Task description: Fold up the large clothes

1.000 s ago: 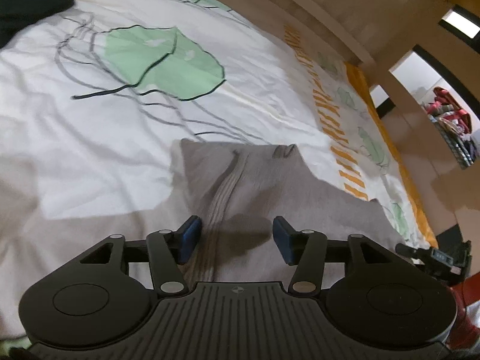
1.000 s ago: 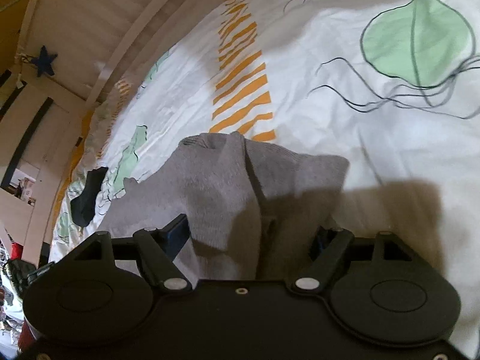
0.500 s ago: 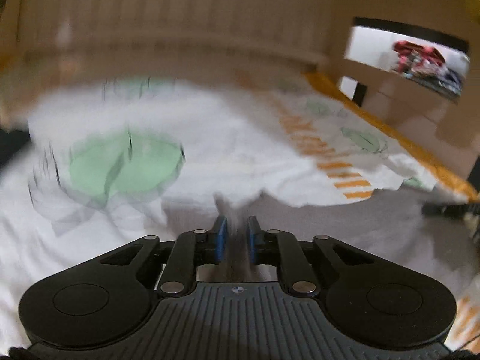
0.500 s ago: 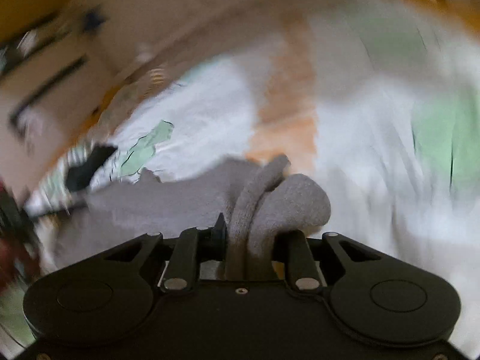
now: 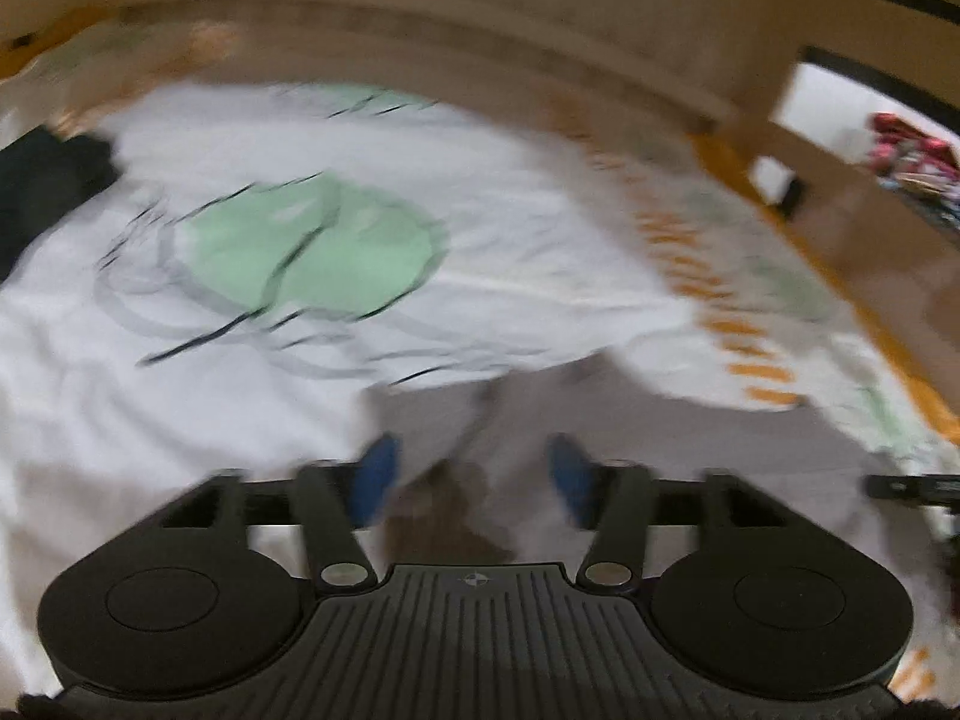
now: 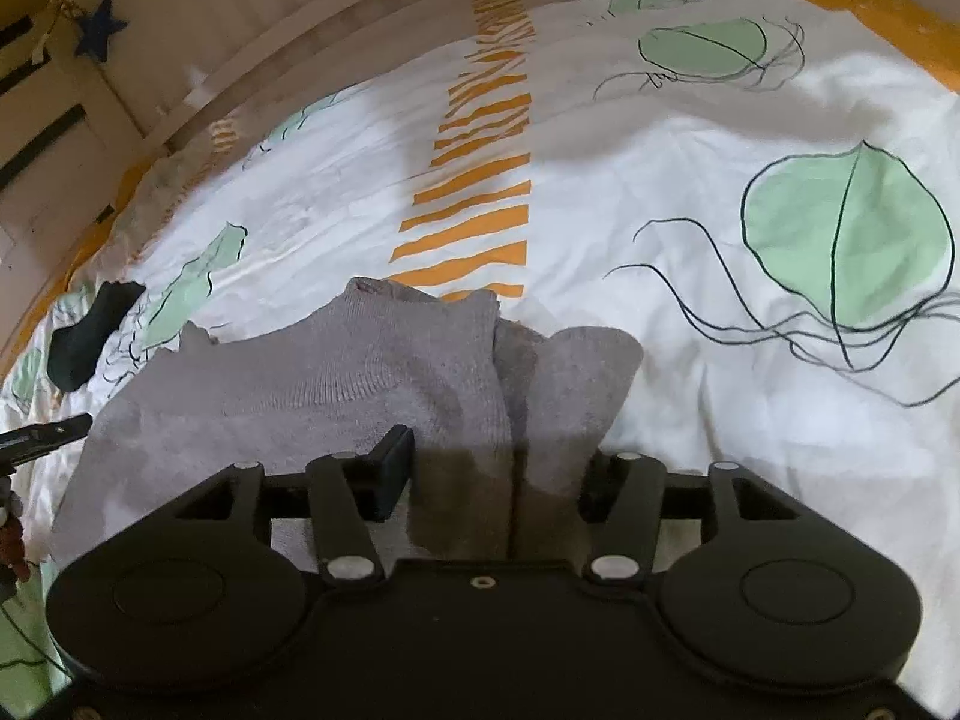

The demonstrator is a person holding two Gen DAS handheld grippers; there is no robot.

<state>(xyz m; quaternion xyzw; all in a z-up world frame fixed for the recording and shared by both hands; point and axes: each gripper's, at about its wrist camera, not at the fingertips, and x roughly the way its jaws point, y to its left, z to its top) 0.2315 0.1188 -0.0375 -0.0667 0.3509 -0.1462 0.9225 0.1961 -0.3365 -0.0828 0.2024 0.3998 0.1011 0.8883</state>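
A grey knitted garment (image 6: 336,378) lies on a white bed cover (image 6: 690,138) printed with green jellyfish and orange stripes. In the right wrist view a folded edge of it bunches up between the fingers of my right gripper (image 6: 492,474). Those jaws are opening, and the pads stand apart from the cloth. The left wrist view is blurred. My left gripper (image 5: 474,474) hangs over the same grey garment (image 5: 690,438) with its blue pads (image 5: 378,474) well apart. Its jaws are opening too, and cloth lies below the gap without being pinched.
A black piece of clothing (image 5: 48,180) lies at the cover's far left, also seen as a dark lump (image 6: 90,330). A wooden bed frame (image 6: 240,48) runs along the far side. Beyond the orange bed edge (image 5: 888,348) is an open doorway (image 5: 870,120).
Half a second ago both grippers were pinched shut on folds of the grey garment. Now both have opened and let the cloth drop. Both views have rolled and lifted slightly.
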